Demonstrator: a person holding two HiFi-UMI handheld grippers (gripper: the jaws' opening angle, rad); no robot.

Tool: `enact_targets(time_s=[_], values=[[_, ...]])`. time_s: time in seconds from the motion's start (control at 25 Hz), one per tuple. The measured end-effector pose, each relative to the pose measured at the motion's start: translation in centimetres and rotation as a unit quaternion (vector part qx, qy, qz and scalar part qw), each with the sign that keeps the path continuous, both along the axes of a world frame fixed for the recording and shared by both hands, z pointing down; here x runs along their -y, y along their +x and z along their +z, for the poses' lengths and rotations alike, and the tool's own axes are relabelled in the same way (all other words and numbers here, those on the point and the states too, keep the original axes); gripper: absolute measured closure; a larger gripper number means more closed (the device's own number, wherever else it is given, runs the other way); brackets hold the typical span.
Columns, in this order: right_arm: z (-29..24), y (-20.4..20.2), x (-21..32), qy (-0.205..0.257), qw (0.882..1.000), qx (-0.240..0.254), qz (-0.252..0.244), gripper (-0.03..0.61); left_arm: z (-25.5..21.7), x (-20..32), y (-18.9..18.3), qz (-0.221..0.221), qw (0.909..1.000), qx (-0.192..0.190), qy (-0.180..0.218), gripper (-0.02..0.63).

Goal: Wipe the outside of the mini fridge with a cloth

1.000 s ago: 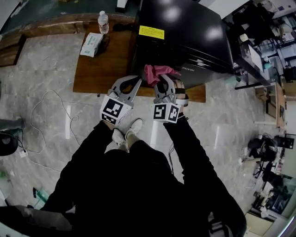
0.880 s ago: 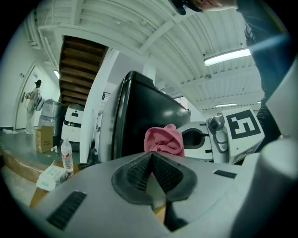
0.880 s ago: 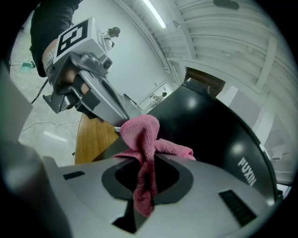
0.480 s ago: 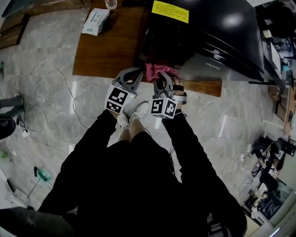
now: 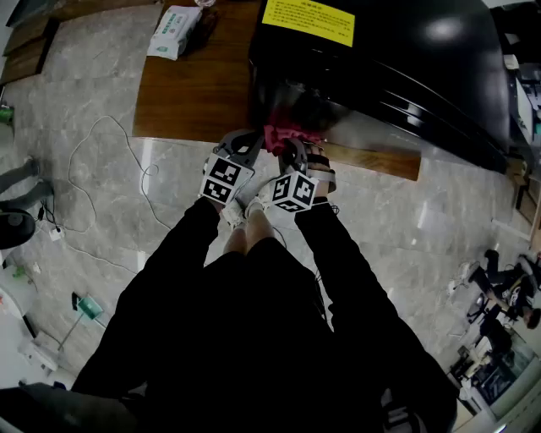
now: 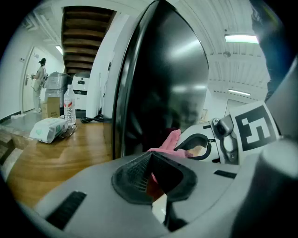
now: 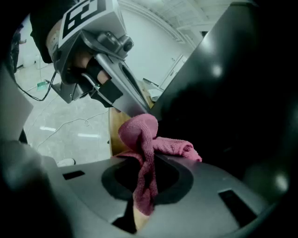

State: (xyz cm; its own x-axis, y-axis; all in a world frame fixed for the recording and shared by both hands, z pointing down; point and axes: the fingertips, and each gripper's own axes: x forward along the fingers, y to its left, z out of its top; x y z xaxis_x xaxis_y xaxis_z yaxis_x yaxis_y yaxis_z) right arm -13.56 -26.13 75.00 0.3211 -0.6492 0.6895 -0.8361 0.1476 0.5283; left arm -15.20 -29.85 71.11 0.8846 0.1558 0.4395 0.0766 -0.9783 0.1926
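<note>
- Two hand-held grippers sit low against the front of the mini fridge [image 5: 406,51], down by its left corner, where it stands on the wooden tabletop [image 5: 194,93].
- Our right hand-held gripper [image 5: 293,150] has its jaws clamped on the pink cloth [image 5: 283,135]. A pinched strip runs down between them, and the loose bunch spills forward onto the fridge's dark front face.
- Our left hand-held gripper [image 5: 247,142] has its jaws drawn together, or very nearly so, with nothing held. It hangs just beside the fridge's left front edge, close to the cloth.
- What has just changed: a second ago the cloth sat higher, at the fridge's upper front corner, and now it lies lower on the same face, near the bottom edge. We read that as a downward stroke along the front's left side, so wiping is under way and this strip is roughly covered.
- Against the earlier frame, the two grippers have closed in on each other and come nearer the fridge. Our head has also leaned forward, so the yellow label [image 5: 308,19] on the fridge top now fills more of the head view.
- Left of the fridge, the tissue pack [image 5: 173,32] lies on the tabletop as before.
- Most of the front, the sides and the top look to us not yet wiped.
</note>
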Motion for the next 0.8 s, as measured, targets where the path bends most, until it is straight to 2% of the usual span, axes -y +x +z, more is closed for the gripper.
enact_targets(time_s=[0.24, 0.4, 0.48, 0.6, 0.68, 0.8], values=[[4.5, 0.3, -0.8, -0.062, 0.997, 0.038, 0.012, 0.525, 2.4, 0.3, -1.0, -0.013, 0.9993, 0.034, -0.01, 0.609], [2.6, -1.1, -1.1, -0.055, 0.997, 0.06, -0.005, 0.522, -0.4, 0.2, -4.5, -0.024, 0.9989, 0.036, -0.02, 0.609], [-1.1, -2.8, -0.9, -0.015, 0.998, 0.061, -0.028, 0.523, -3.4, 0.0, -6.8, -0.028, 0.9989, 0.031, -0.022, 0.609], [-9.1, -5.8, -0.1, 0.071, 0.993, 0.067, -0.061, 0.523, -9.2, 0.4, -9.1, -0.044, 0.9988, 0.001, -0.02, 0.609], [-14.5, -7.7, 0.4, 0.129, 0.985, 0.084, -0.074, 0.523, -13.1, 1.2, -10.2, -0.06, 0.9977, -0.027, -0.017, 0.609], [-22.2, -9.9, 1.5, 0.196, 0.967, 0.138, -0.085, 0.523, -19.2, 3.2, -11.0, -0.074, 0.9942, -0.079, 0.004, 0.609]])
